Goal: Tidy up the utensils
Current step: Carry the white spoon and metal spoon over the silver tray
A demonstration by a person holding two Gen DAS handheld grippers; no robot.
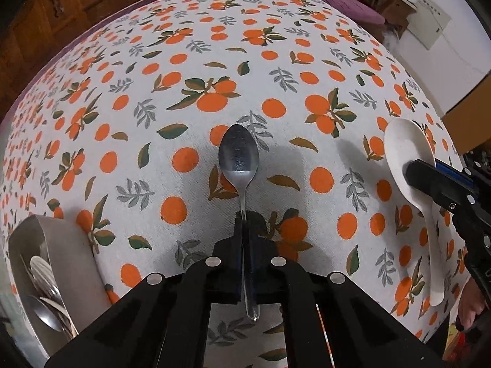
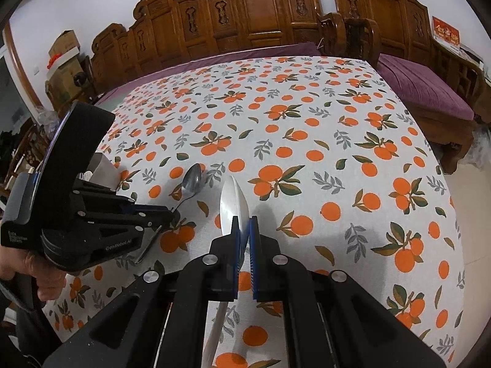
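Observation:
A metal spoon (image 1: 239,153) points bowl-first away from me, and my left gripper (image 1: 244,219) is shut on its thin handle. Whether the spoon rests on the orange-print tablecloth (image 1: 190,46) or hangs just above it, I cannot tell. A white plastic spoon (image 1: 402,144) lies to the right, with my right gripper (image 1: 409,170) shut on it near the bowl. In the right wrist view the white spoon (image 2: 234,197) stands on edge between the right gripper (image 2: 244,225) pads. The left gripper (image 2: 170,214) holds the metal spoon (image 2: 192,179) at the left.
A metal container (image 1: 76,254) with several utensils stands at the table's near left, and its wall (image 2: 102,165) shows behind the left gripper. Carved wooden benches (image 2: 254,9) with purple cushions (image 2: 423,92) run along the far and right table edges. Cardboard boxes (image 2: 63,58) stack at far left.

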